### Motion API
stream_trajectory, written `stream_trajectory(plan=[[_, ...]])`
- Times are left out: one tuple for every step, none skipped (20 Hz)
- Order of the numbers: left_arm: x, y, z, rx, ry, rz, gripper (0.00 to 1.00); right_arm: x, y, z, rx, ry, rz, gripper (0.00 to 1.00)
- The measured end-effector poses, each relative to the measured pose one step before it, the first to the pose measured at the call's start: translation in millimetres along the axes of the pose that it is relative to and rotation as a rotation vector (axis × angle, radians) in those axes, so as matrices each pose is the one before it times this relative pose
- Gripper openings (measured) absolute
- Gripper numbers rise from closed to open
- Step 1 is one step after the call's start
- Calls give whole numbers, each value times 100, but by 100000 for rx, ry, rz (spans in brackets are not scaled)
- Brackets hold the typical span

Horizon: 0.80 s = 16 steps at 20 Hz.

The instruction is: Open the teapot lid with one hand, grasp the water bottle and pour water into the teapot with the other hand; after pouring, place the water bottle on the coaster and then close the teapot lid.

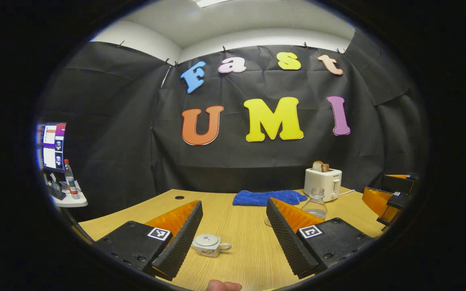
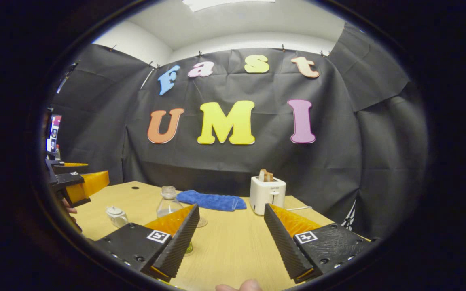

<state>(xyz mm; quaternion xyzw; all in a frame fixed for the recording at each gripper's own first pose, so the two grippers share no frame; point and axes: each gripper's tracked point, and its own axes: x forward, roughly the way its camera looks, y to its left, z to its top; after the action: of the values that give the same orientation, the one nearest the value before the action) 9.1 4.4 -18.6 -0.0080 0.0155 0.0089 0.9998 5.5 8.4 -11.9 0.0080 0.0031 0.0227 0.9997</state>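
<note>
Both grippers spread wide, nothing held. Left gripper (image 1: 233, 238) hovers over table (image 1: 241, 250) w/ teapot (image 1: 208, 245) seen in the gap between its fingers, nearer the left finger, not touching. In left gripper view a fingertip of the person shows at bottom edge (image 1: 223, 286).

Left gripper view, L to R: monitor (image 1: 53, 146) and a small capped bottle (image 1: 71, 180) on side shelf far left; teapot on table, upright, lid on, handle pointing right; blue cloth (image 1: 267, 197) lying flat at back of table, long axis running left-right; water bottle (image 1: 314, 204) upright, no cap, neck up, partly behind right finger, low water level; thin disc at its base looks like the coaster (image 1: 267, 222), can't tell for sure; toaster (image 1: 323, 184) w/ bread in slot behind bottle; right gripper (image 1: 390, 198) at far right edge, jaws apart.

Right gripper view, L to R: left gripper (image 2: 77, 182) at left edge, open, hand below it; teapot (image 2: 116, 216) upright, lid on, which way handle points unclear at this size; water bottle (image 2: 169, 203) upright just beside right gripper's left finger; cloth (image 2: 212, 201) behind; toaster (image 2: 267, 193) center-right. Right gripper (image 2: 231, 242) wide over bare table, thumb tip at bottom edge (image 2: 241, 286). Teapot and bottle stand well apart.
</note>
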Motion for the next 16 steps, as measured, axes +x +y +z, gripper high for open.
stream_trajectory(plan=[[144,178,-468,395,747,-62,99,399,-118,-362,310,424,101,95],[18,112,-510,-98,1043,-155,99,290,-210,-401,167,341,90,98],[-59,158,-674,-444,1192,-225,99,197,-68,-234,70,480,246,96],[-58,283,-696,-349,1314,225,99,168,149,-456,88,627,599,96],[-68,430,-428,153,862,530,99,190,167,-502,5,1067,1193,96],[52,539,-285,334,358,917,99,124,159,-402,311,1005,1035,96],[227,431,-602,484,1007,351,99,101,45,-419,509,890,715,96],[301,322,-559,44,1501,121,99,155,-50,-264,207,709,379,96],[307,333,-757,-322,1986,117,99,20,-36,-202,112,133,191,96],[340,362,-505,-500,1602,73,99,114,-133,-73,201,70,-193,96],[443,242,-353,-490,1043,-310,99,138,-24,-255,402,282,22,96],[516,180,-314,-449,1320,-392,99,121,-90,-183,396,642,132,96],[512,372,-439,-114,1774,170,99,35,-74,-352,375,659,78,96],[640,322,-754,-470,2314,271,99,91,-513,-289,503,648,-597,96],[619,168,-338,-385,1389,34,100,117,-280,-247,362,475,-617,97],[612,48,-210,41,707,71,99,31,-290,-280,139,723,-339,97]])
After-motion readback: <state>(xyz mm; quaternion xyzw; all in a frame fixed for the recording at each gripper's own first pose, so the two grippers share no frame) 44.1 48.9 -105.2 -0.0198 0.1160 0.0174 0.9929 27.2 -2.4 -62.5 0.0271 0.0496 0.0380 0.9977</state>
